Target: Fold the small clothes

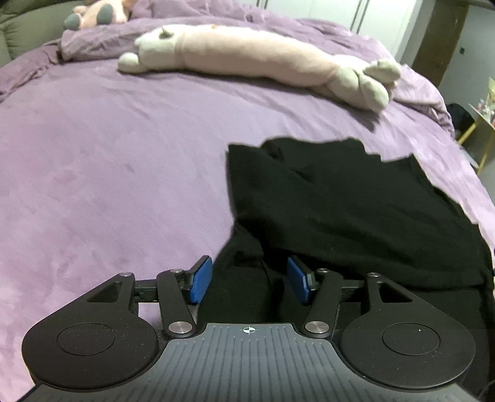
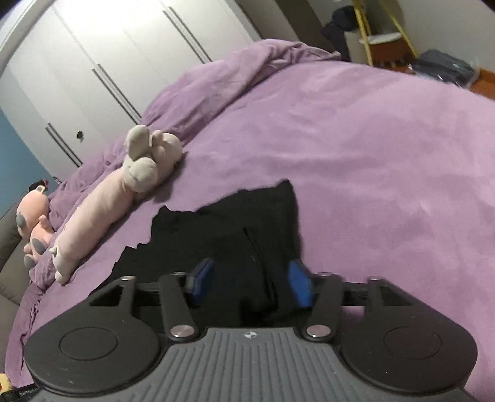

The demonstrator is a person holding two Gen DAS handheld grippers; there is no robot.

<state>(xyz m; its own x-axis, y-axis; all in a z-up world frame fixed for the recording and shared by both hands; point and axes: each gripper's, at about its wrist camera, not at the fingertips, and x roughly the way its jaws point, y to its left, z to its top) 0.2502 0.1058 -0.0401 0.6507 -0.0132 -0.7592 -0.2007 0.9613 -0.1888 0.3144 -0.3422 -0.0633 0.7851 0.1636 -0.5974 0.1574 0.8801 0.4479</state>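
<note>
A black garment (image 1: 340, 201) lies crumpled on the purple bedspread (image 1: 108, 170), partly folded over itself. My left gripper (image 1: 250, 280) is open at the garment's near left edge, with black cloth lying between its blue pads (image 1: 202, 278). The same garment (image 2: 235, 222) shows in the right wrist view. My right gripper (image 2: 251, 281) is open over its near right part, blue pads (image 2: 300, 283) on either side of a fold of cloth, not closed on it.
A long pink and grey plush toy (image 1: 247, 58) lies across the bed beyond the garment; it also shows in the right wrist view (image 2: 102, 210). A second pink plush (image 1: 99, 14) sits at the far left. White wardrobe doors (image 2: 108, 62) stand behind the bed.
</note>
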